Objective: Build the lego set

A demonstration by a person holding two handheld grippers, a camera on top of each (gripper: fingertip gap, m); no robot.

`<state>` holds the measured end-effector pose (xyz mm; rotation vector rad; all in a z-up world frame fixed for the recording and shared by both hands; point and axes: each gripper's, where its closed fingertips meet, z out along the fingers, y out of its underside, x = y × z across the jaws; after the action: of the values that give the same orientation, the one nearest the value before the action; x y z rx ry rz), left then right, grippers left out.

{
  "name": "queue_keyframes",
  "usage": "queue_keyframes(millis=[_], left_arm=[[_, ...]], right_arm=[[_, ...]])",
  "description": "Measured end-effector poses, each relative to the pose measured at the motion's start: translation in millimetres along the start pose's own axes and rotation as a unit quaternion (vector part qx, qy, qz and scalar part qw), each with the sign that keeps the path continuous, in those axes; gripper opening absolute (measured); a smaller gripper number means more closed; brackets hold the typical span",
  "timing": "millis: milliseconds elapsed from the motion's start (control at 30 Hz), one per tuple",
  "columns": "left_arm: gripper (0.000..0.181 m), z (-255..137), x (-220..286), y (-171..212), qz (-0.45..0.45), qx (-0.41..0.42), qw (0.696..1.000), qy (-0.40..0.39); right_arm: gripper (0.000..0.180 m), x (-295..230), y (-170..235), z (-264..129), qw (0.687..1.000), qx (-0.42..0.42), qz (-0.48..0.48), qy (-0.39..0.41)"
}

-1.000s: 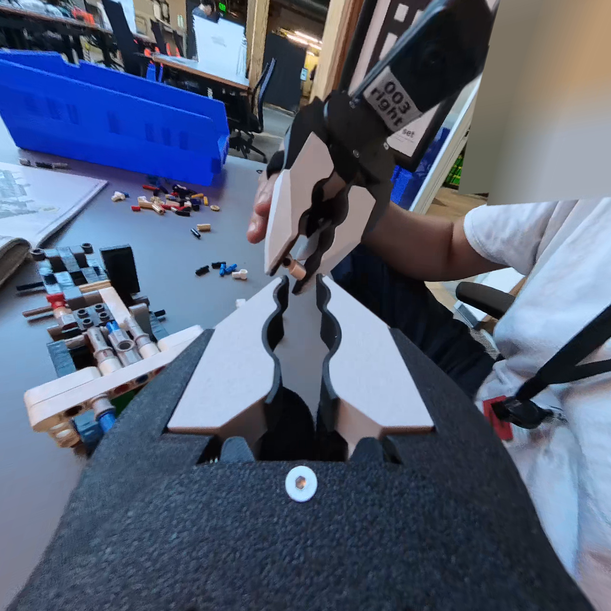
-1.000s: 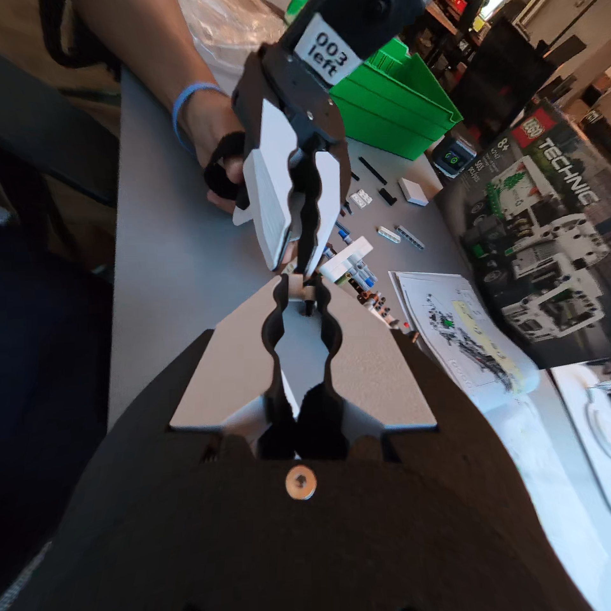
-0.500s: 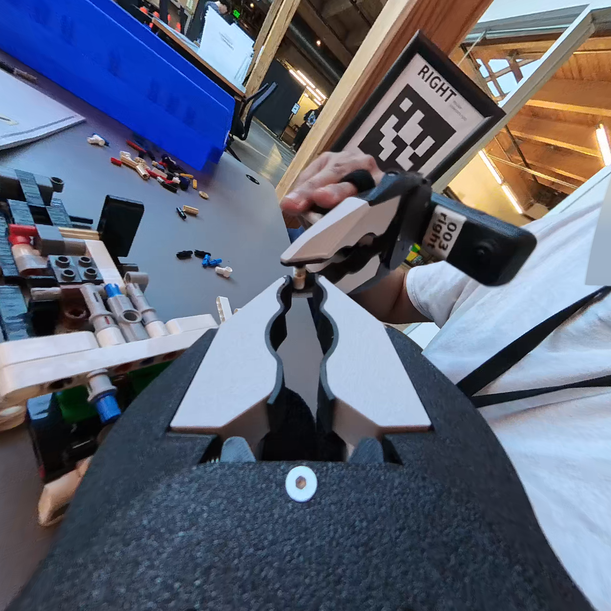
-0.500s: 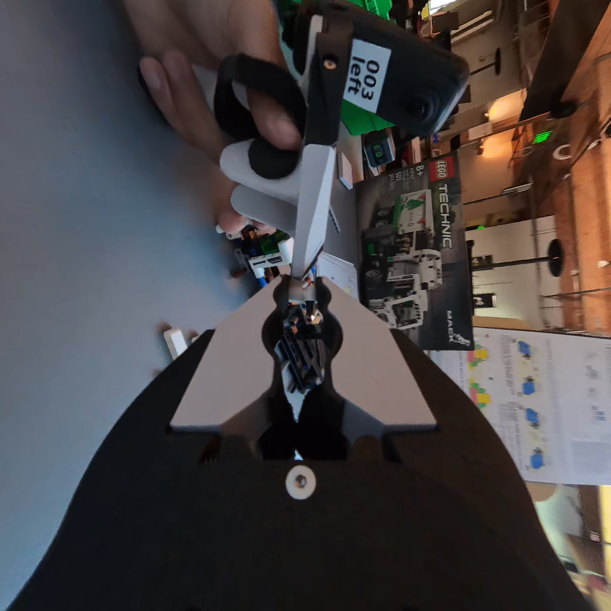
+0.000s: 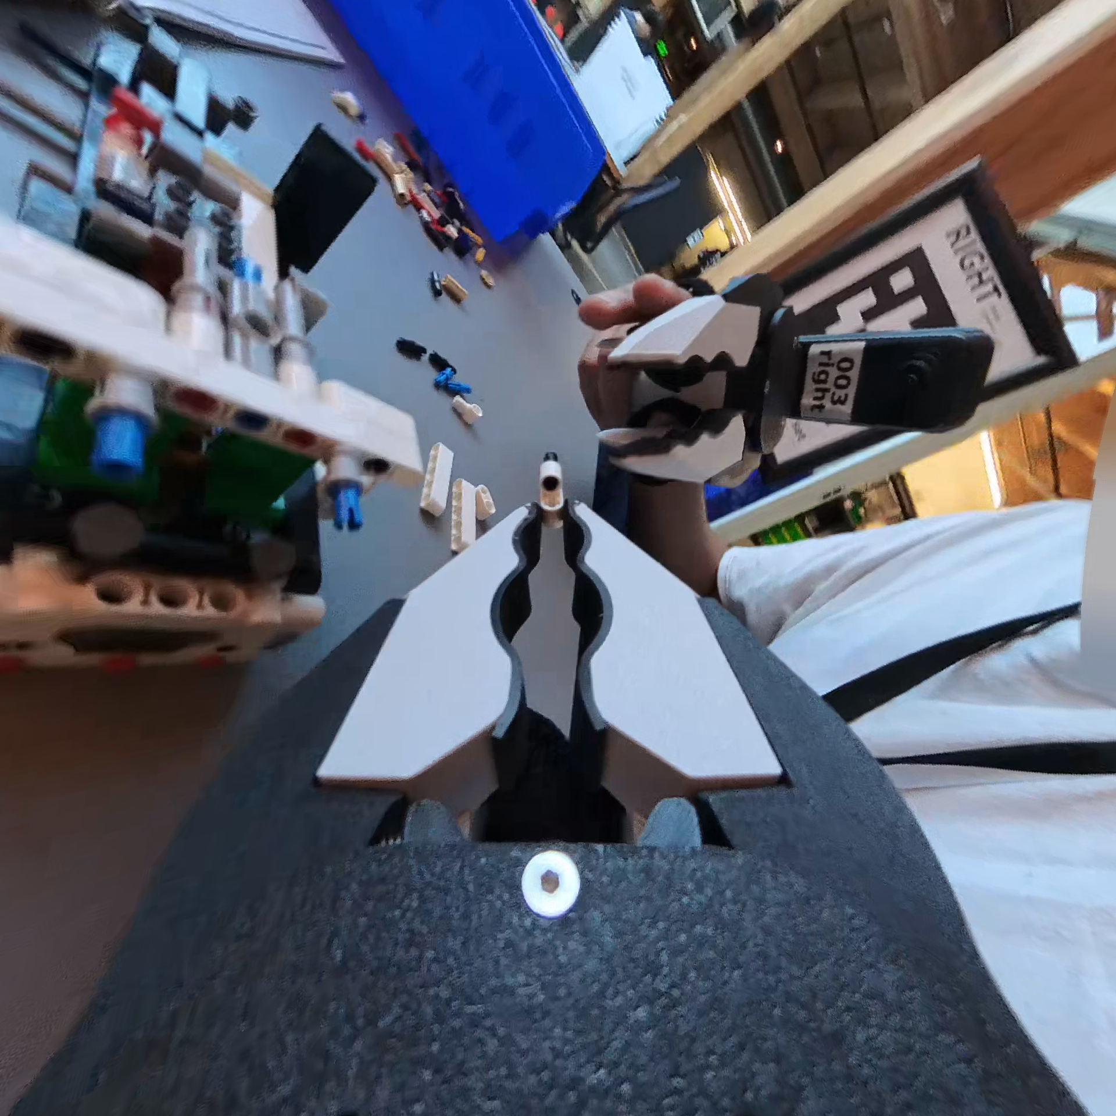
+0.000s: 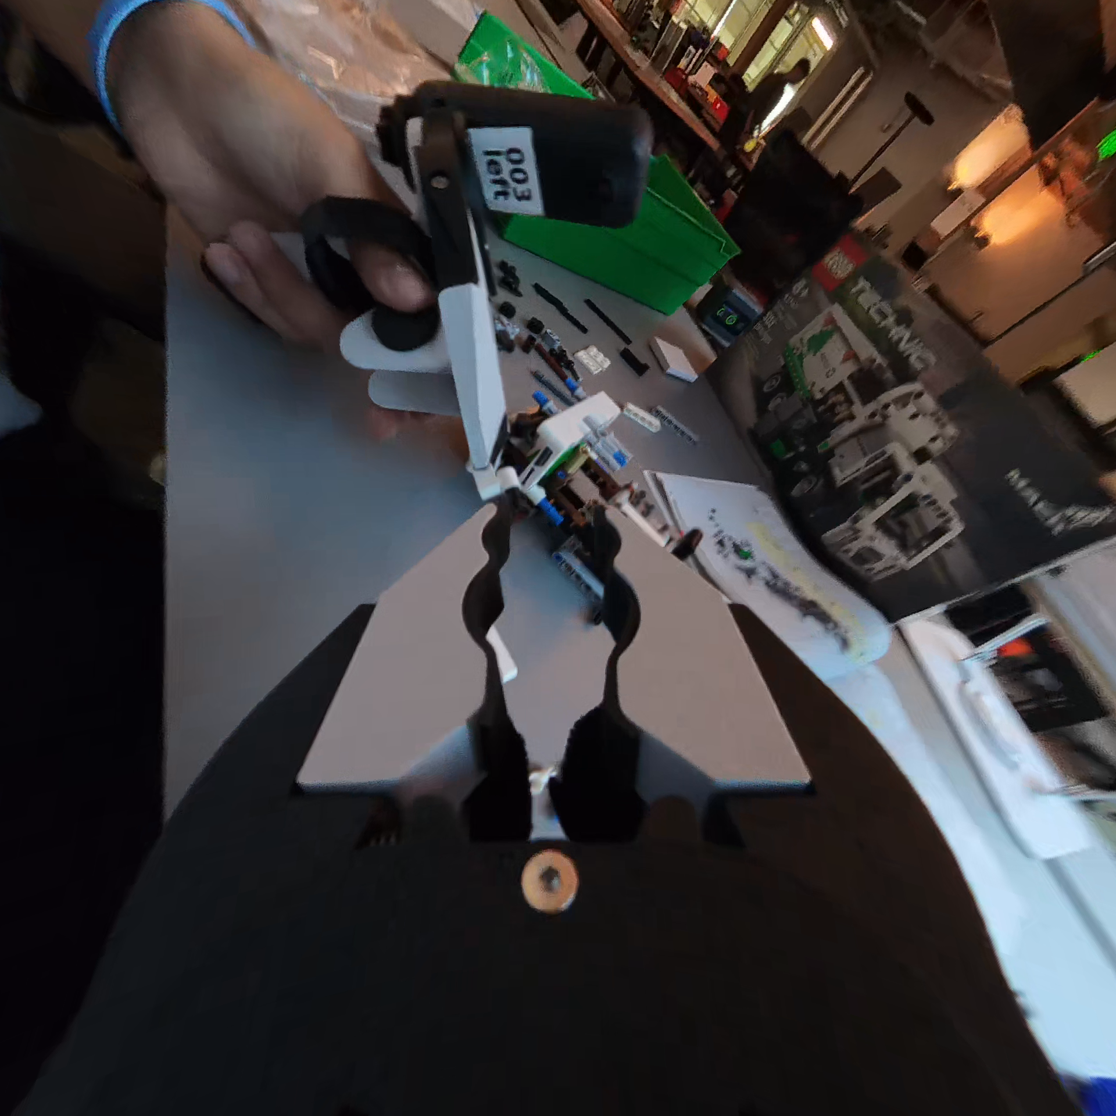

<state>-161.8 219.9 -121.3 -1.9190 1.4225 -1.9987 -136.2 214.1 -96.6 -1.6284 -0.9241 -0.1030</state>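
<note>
My left gripper (image 5: 551, 514) is shut on a small tan and white connector piece (image 5: 551, 485) that sticks out past its tips above the grey table (image 5: 513, 338). My right gripper (image 6: 549, 519) is open and empty. It shows in the left wrist view (image 5: 628, 401) just right of the piece and apart from it. In the right wrist view the left gripper (image 6: 492, 477) hangs ahead with the small white piece (image 6: 506, 480) at its tip. The partly built white, green and black lego model (image 5: 151, 435) stands left of my left gripper and also shows beyond both grippers (image 6: 574, 447).
A blue bin (image 5: 483, 109) and loose pins (image 5: 444, 374) lie at the back. White beams (image 5: 450, 489) lie near my left fingertips. A green bin (image 6: 616, 253), the set's box (image 6: 906, 423) and an open manual (image 6: 767, 567) are on the table's right.
My right gripper let go of the small connector piece, opened and drew back. My left gripper shut on the piece and holds it alone. Both views tilted.
</note>
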Motion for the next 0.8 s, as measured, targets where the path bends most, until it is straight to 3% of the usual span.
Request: queue_keyframes(millis=[167,267,500,600,800], left_arm=[[0.004,9,-1,-2,-0.061,0.062,0.996,-0.016],[0.003,19,3,-7,-0.083,0.095,0.992,-0.013],[0.005,30,10,-28,-0.169,0.215,0.962,0.018],[0.003,41,11,-29,-0.171,0.223,0.959,0.023],[0.005,62,22,-26,-0.162,0.217,0.962,0.034]], right_arm=[[0.026,-10,13,-16,0.982,0.023,0.158,-0.101],[0.027,-14,10,-15,0.979,0.035,0.162,-0.122],[0.026,2,14,-8,0.992,0.018,0.127,0.008],[0.027,7,15,-12,0.985,0.02,0.145,0.086],[0.021,8,18,-26,0.971,0.026,0.197,0.13]])
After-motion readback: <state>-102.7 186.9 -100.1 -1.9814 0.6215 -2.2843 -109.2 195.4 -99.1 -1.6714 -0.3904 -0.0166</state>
